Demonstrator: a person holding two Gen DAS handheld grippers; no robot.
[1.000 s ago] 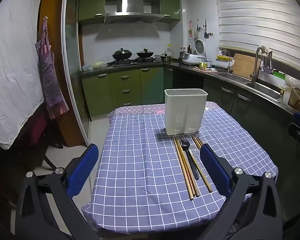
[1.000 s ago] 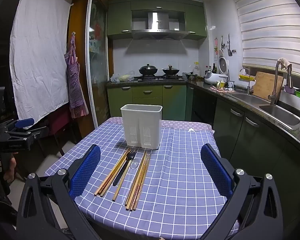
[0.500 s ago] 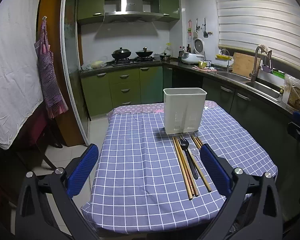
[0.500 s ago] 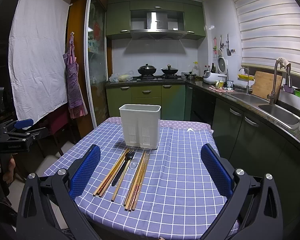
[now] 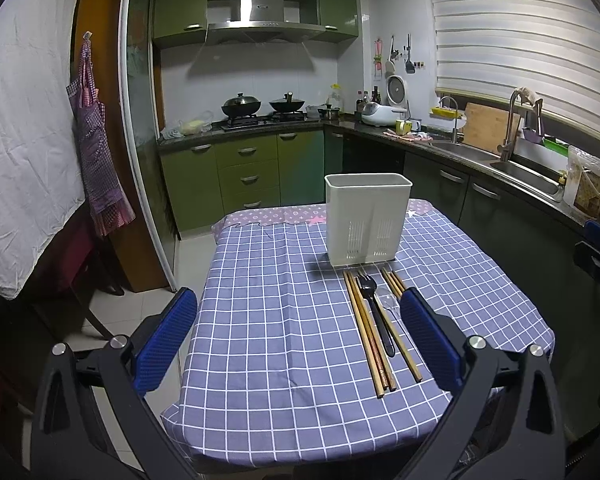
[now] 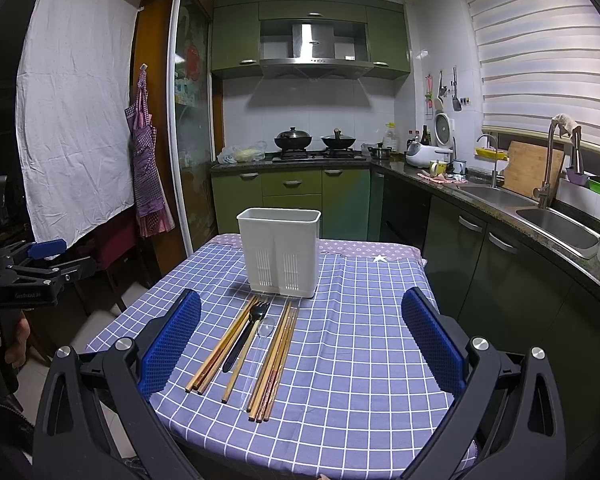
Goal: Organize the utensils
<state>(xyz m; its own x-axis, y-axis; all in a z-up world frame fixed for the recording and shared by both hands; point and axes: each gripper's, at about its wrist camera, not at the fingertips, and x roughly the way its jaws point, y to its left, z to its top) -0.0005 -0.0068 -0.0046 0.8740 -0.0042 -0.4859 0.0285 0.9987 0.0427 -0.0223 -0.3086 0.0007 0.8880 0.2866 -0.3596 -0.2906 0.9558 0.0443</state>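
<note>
A white slotted utensil holder (image 5: 366,218) (image 6: 279,250) stands upright on the blue checked tablecloth (image 5: 276,320) (image 6: 360,340). In front of it lie several wooden chopsticks (image 5: 366,332) (image 6: 278,356), a black fork (image 5: 374,316) (image 6: 246,332) and a clear plastic spoon (image 5: 392,306) (image 6: 260,344), side by side. My left gripper (image 5: 298,334) is open and empty above the table's near left part. My right gripper (image 6: 300,338) is open and empty, held above the utensils near the front edge.
A kitchen counter with sink (image 6: 556,224) runs along the right. A stove with two pans (image 6: 316,144) stands at the back. An apron (image 5: 98,160) hangs at the left beside a white sheet. The table edge drops to a tiled floor on the left.
Both views shift only slightly; the grippers stay open and the utensils and holder have not moved.
</note>
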